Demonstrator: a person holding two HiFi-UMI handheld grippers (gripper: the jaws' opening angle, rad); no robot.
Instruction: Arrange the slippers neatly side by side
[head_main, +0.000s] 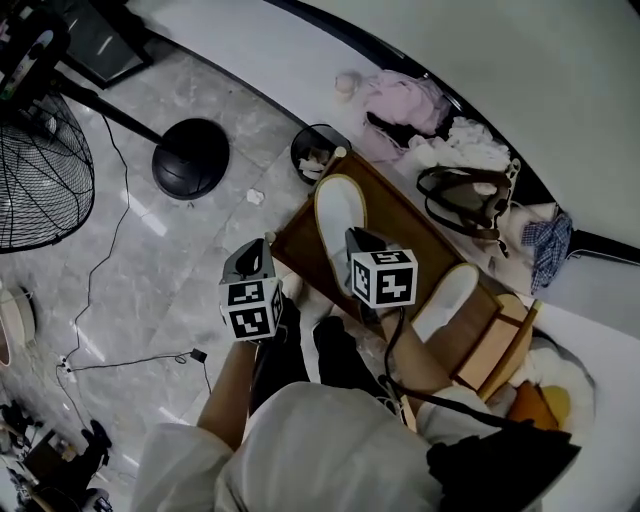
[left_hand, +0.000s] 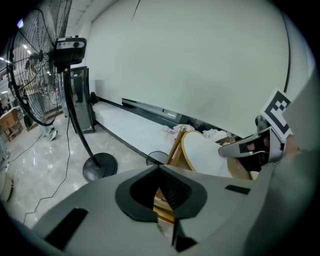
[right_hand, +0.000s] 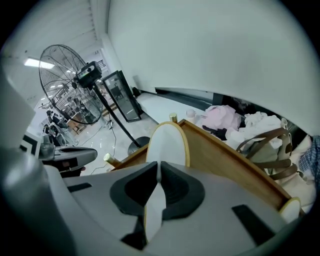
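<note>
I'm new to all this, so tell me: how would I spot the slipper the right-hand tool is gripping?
Find the brown wooden rack beside the pile of clothes. Two white, tan-rimmed slippers lie on it. The gripped slipper is at the end nearer the standing fan, pinched in the right gripper, while the other slipper lies untouched.

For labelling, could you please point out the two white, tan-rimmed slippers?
Left white tan-rimmed slipper (head_main: 337, 212): head view, insole middle.
Right white tan-rimmed slipper (head_main: 447, 298): head view, insole middle.
</note>
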